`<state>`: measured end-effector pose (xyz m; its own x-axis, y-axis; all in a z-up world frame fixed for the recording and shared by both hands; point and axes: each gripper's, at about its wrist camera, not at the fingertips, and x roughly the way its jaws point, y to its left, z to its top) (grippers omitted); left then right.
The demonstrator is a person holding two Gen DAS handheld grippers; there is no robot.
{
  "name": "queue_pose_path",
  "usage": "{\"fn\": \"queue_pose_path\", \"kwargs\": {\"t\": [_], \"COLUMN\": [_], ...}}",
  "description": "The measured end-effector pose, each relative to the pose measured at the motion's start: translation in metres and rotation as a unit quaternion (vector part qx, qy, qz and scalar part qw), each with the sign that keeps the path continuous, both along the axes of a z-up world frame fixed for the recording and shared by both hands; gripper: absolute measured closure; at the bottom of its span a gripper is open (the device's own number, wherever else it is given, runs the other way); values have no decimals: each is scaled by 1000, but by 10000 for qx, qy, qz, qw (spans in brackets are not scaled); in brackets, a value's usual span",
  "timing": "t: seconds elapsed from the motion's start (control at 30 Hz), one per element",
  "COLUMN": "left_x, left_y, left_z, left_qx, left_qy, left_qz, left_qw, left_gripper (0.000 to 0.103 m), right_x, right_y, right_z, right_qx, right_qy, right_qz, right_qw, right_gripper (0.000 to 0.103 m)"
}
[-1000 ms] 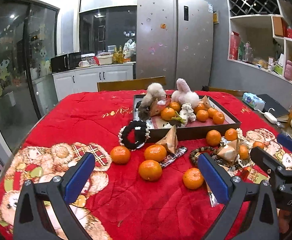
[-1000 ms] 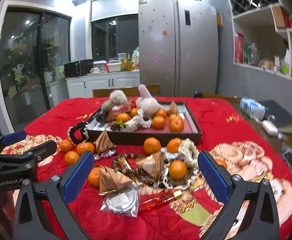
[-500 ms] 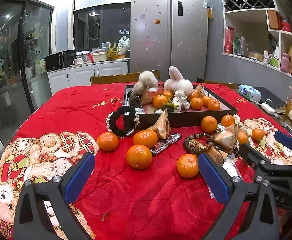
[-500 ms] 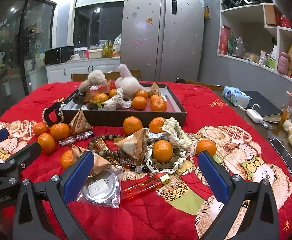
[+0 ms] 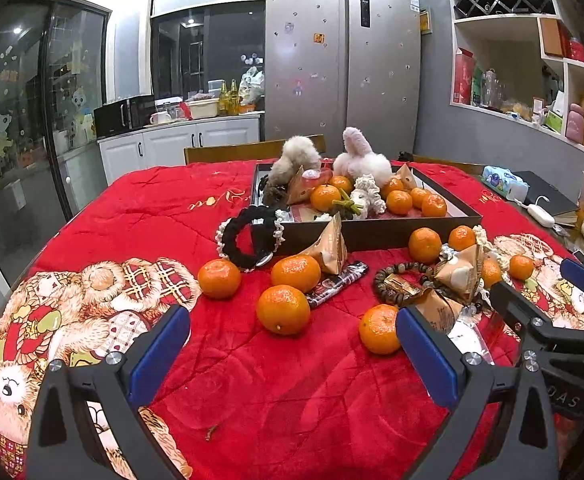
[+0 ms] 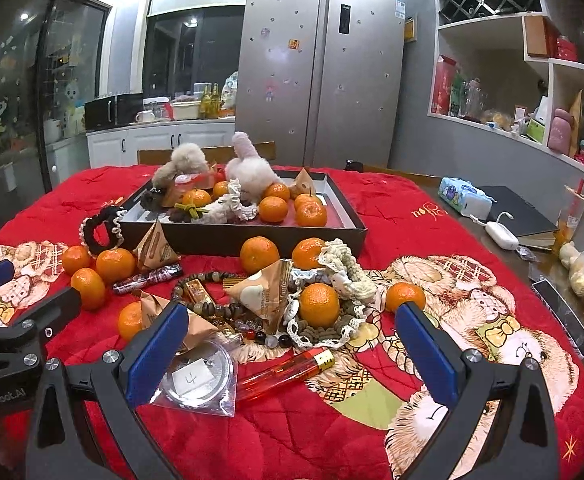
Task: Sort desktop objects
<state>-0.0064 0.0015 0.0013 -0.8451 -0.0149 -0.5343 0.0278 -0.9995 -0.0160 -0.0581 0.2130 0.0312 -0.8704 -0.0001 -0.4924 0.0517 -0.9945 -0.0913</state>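
Left gripper (image 5: 292,354): fingers spread wide, empty, low over counter (image 5: 292,400). Right gripper (image 6: 292,354): same. Oranges (image 5: 283,309), bracelet (image 6: 208,300), lighter (image 6: 288,372): loose, near side. Tray (image 6: 252,236): far centre, holding oranges and plush toys (image 6: 252,168).

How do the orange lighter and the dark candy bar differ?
The lighter is see-through orange with a gold cap; the candy bar is dark and printed. The lighter lies nearest the right gripper; the candy bar lies farther back, among tangerines. Both lie flat on the red cloth, outside the tray.
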Motion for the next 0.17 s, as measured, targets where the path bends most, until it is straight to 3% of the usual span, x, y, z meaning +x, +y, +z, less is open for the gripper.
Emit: {"fn": "queue_pose_path", "kwargs": {"t": [0.17], "left_x": [1], "left_y": [0], "left_z": [0], "left_qx": [-6], "left_qy": [26], "left_qz": [-13], "left_qw": [10000], "left_gripper": [0], "right_x": [0], "right_y": [0], "right_z": [0], "right_qx": [-10], "right_qy": [-5], "right_qz": [7], "right_qw": [10000], "right_gripper": [0]}}
